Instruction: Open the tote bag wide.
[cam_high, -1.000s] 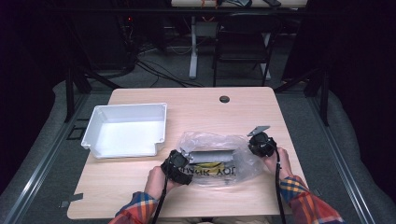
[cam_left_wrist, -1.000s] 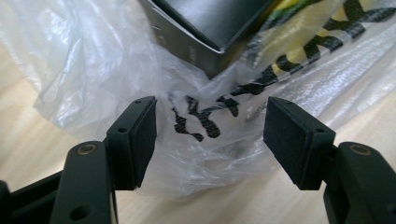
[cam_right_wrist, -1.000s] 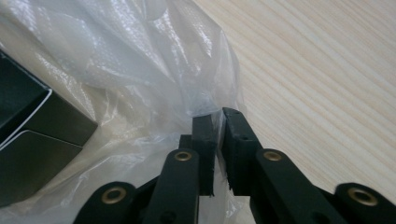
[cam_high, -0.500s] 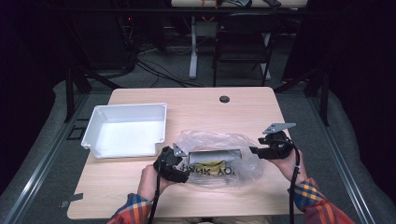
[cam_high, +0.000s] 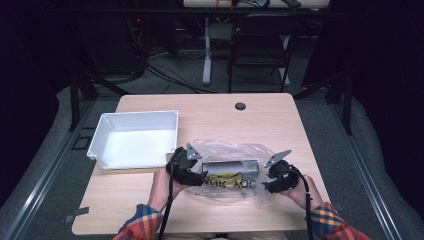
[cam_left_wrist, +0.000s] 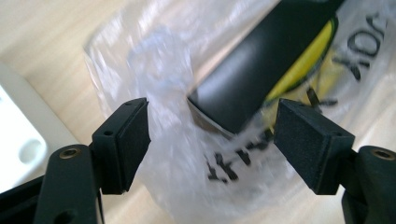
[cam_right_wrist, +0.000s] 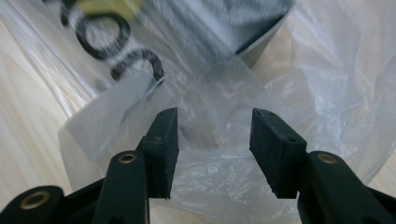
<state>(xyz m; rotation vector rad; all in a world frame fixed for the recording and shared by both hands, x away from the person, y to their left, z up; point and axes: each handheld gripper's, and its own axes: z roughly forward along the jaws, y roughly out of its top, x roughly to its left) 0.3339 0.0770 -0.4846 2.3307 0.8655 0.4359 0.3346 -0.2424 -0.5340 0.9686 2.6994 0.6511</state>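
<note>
Inspecting the desk (cam_high: 210, 112) from the high view, we find a clear plastic bag (cam_high: 227, 150) lying near its front edge, just right of a white tray (cam_high: 135, 120) that sits empty at the left. Inside the bag rests a grey box (cam_high: 231, 166) with a yellow patch and dark lettering over it. We record the left gripper (cam_high: 186, 167) at the bag's left end and the right gripper (cam_high: 279, 176) at its right end, each held in a hand with a plaid sleeve. In the left gripper view, the fingers (cam_left_wrist: 122, 142) stand wide apart, straddling crumpled film and the box's dark corner without closing on either. In the right gripper view, the fingers (cam_right_wrist: 161, 147) are likewise apart, with loose film (cam_right_wrist: 219, 140) between them, unclamped.
</note>
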